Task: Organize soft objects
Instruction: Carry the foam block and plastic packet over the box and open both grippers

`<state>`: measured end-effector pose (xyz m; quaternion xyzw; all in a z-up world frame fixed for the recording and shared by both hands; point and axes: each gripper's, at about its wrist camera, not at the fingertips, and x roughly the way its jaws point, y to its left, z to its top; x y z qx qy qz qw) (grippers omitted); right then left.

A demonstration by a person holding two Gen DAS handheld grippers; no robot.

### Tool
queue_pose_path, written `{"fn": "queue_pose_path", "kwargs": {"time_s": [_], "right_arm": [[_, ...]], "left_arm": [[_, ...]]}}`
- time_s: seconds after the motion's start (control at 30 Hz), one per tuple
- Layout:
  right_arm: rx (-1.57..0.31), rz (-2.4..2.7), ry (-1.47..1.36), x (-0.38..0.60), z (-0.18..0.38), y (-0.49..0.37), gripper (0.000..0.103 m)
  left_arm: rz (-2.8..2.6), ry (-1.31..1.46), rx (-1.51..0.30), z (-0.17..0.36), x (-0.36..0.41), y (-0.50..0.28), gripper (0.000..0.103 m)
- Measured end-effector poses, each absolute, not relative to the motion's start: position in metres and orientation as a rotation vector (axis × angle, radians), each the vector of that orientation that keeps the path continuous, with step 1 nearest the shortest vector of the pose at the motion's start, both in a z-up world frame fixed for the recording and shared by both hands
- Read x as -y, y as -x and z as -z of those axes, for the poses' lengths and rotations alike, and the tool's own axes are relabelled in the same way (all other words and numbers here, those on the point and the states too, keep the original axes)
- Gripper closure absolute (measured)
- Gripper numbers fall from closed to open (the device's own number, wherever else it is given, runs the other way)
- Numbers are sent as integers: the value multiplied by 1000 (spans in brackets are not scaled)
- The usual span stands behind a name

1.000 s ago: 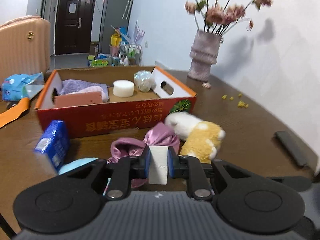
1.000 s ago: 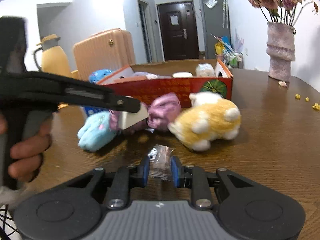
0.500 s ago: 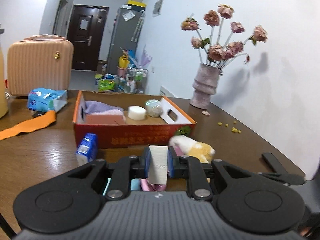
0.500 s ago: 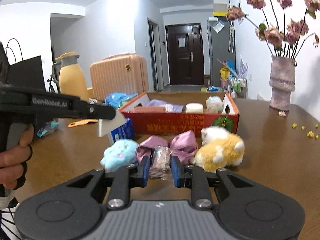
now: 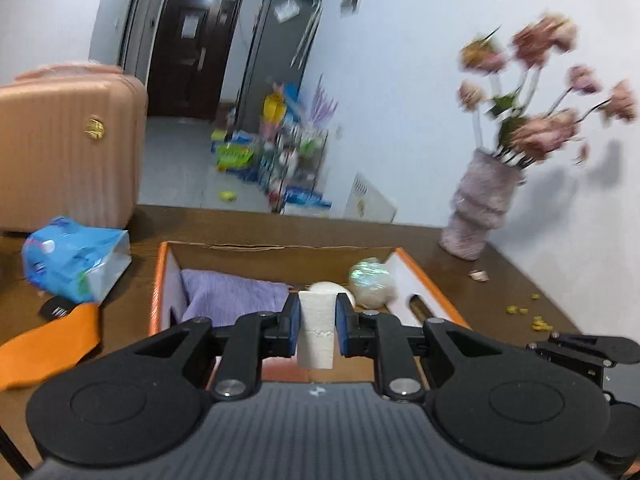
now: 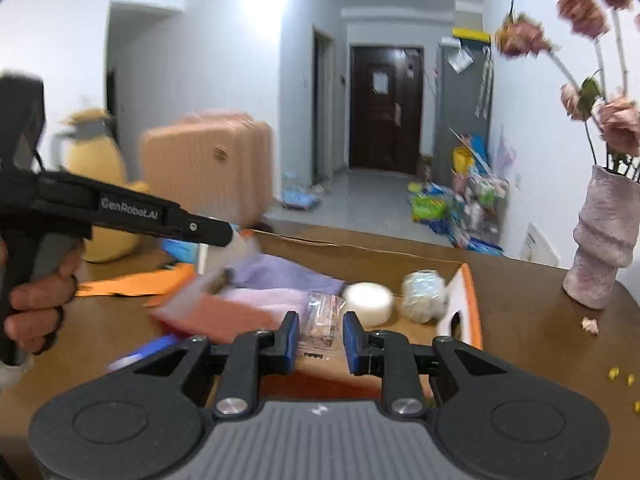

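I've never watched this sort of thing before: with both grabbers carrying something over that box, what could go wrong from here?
The left gripper pinches a white foam block only by its upper part, so the block might twist or slip out early.

The right gripper holds a thin clear packet, which looks slippery and may slide free.

Both grippers hang over the same cardboard box, already partly filled, so they could bump each other.

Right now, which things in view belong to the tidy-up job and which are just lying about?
Job:
left gripper shut on white foam block
right gripper holding clear packet
cardboard box
purple cloth, white round pad, wrapped ball already in the box

Lying about:
vase
suitcase
blue bag
orange strip
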<state>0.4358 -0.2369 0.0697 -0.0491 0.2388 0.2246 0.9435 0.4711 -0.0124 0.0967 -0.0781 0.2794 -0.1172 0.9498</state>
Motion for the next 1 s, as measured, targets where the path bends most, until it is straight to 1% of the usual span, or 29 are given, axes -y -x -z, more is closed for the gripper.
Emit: {"fn": "queue_pose_path", "kwargs": {"time_s": [0.17,0.23,0.27,0.3,0.33,0.37,0.4,0.57,0.63,0.77,0.83,1.0], "right_arm": [[-613,-352,164,227,-49,-537,80],[-658,-338,198,221,-36,-566,77],[-668,-338,198,219,-30,-577,73],[-679,-339,196,218,-26,-586,62],[-688,-335,196,217,-22,-592,58],[-686,-331,195,216,-20,-594,58],[-679,-332,187,218,-20,-596,58],[-642,-335,157,233,-30,-583,57],[-623,-330,157,243,-41,-572,56],[-589,-324,157,266,-65,-543,55],[-566,-312,142,280,-78,-520,50],[-522,-313,79,309,-95,-453,45]], "left_arm": [[207,170,-701,-67,27,-568,84],[170,195,-756,-52,28,-597,80],[169,188,-764,-46,30,-607,74],[163,182,-764,-42,31,-613,64],[154,178,-760,-41,32,-615,58],[155,170,-748,-41,32,-616,53],[159,163,-738,-41,32,-614,53],[163,124,-696,-58,27,-593,48],[167,93,-671,-71,27,-581,43],[148,27,-626,-94,22,-542,39],[132,6,-610,-103,16,-514,35],[118,-42,-550,-113,7,-424,25]]}}
